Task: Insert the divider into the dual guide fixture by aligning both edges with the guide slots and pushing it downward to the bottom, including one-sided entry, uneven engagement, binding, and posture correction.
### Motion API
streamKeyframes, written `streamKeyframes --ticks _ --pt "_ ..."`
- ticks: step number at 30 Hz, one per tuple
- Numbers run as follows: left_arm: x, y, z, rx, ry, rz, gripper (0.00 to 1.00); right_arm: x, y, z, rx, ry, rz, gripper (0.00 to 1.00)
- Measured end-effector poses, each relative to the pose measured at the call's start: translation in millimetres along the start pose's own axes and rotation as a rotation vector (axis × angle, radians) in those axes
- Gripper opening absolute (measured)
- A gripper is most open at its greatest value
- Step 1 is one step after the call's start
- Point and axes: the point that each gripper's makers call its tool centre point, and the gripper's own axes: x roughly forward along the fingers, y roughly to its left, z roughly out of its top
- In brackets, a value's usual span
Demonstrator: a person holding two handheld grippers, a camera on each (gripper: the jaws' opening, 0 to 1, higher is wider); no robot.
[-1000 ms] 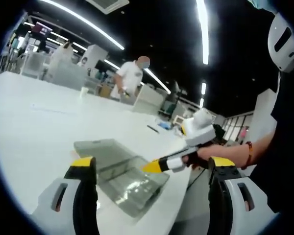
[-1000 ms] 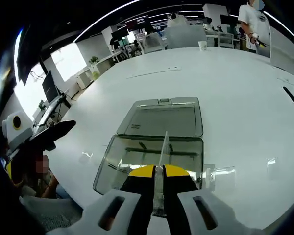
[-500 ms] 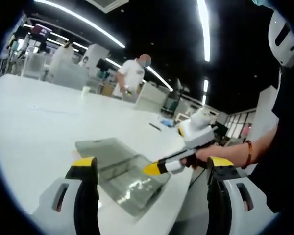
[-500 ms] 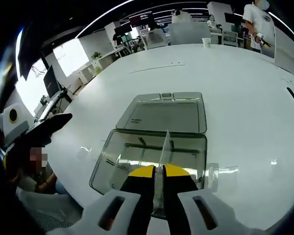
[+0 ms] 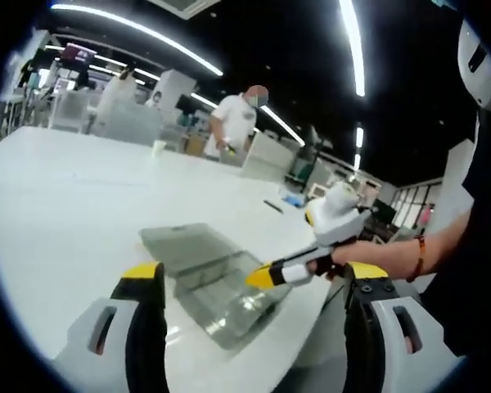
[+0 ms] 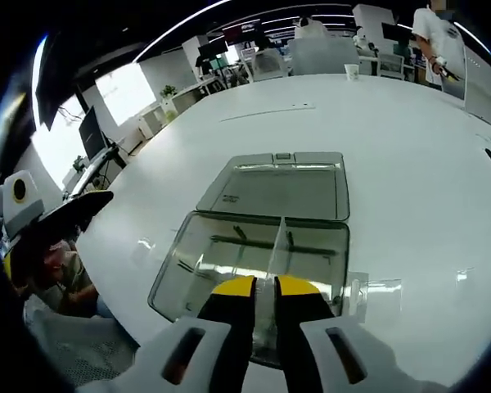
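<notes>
Spreading under everything, your white table (image 6: pixel 409 147) carries the clear box (image 6: pixel 254 266), its lid (image 6: pixel 276 186) lying open behind it. Your right gripper (image 6: pixel 264 288) pinches the clear divider (image 6: pixel 274 246) edge-on above the box. Your left gripper (image 5: pixel 250 282) hangs wide, holding nothing. A paper cup (image 6: pixel 352 72) stands far off.

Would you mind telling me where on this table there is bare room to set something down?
The white table is bare beyond the open lid and left of the clear box. It is crowded at the near edge, where the right tongs hold the divider over the box.
</notes>
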Motion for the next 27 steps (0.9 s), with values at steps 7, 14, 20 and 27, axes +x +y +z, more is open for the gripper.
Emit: streamKeyframes --ticks 7,14,20,27 --pt "-9 5.8 -3.6 0.002 0.036 0.102 0.81 -3 9 0.5 -0.03 0.011 0.059 0.13" --pt "-17 12.2 -9.3 0.012 0.082 0.193 0.8 -10 13 3.2 -0.049 -0.004 0.087 0.17" --pt "-21 18.5 -17.7 0.016 0.117 0.263 0.78 -20 15 6.1 -0.073 -0.025 0.107 0.2" --pt "-26 27.4 -24.8 0.019 0.149 0.353 0.75 -34 12 15.6 -0.095 -0.062 0.131 0.22"
